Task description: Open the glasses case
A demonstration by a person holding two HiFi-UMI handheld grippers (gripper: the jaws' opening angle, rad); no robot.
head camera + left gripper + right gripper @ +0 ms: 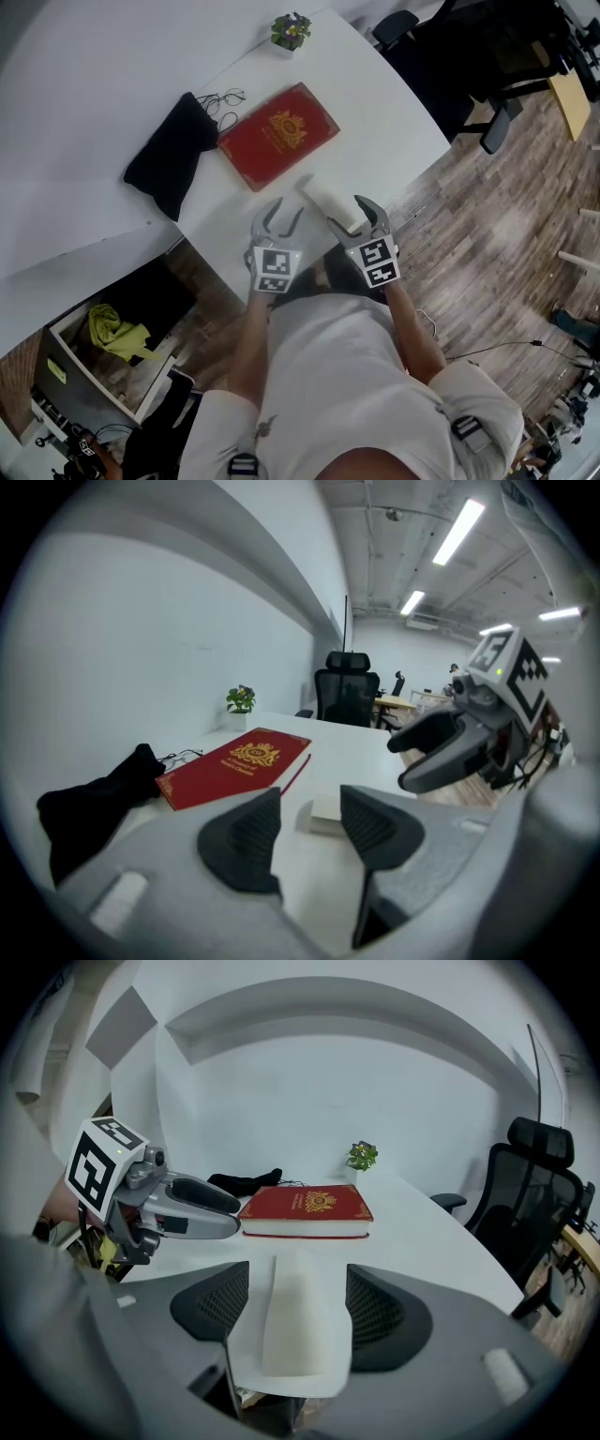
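A white glasses case (pixel 330 204) lies shut on the white table (pixel 394 112), close to its front edge. My right gripper (pixel 352 220) is open, with one jaw on each side of the case (pixel 300 1321); there is a visible gap on the left side. In the right gripper view its jaws (pixel 298 1288) straddle the case lengthwise. My left gripper (pixel 281 220) is open and holds nothing, just left of the case. In the left gripper view the case's end (pixel 326 813) shows between that gripper's (pixel 309 808) jaws, a little beyond them.
A red book (pixel 278 134) lies just behind the case. A black pouch (pixel 173 155) and a pair of glasses (pixel 223 98) sit to its left, and a small potted plant (pixel 291 30) stands at the back. Black office chairs (pixel 469 56) stand to the right, off the table.
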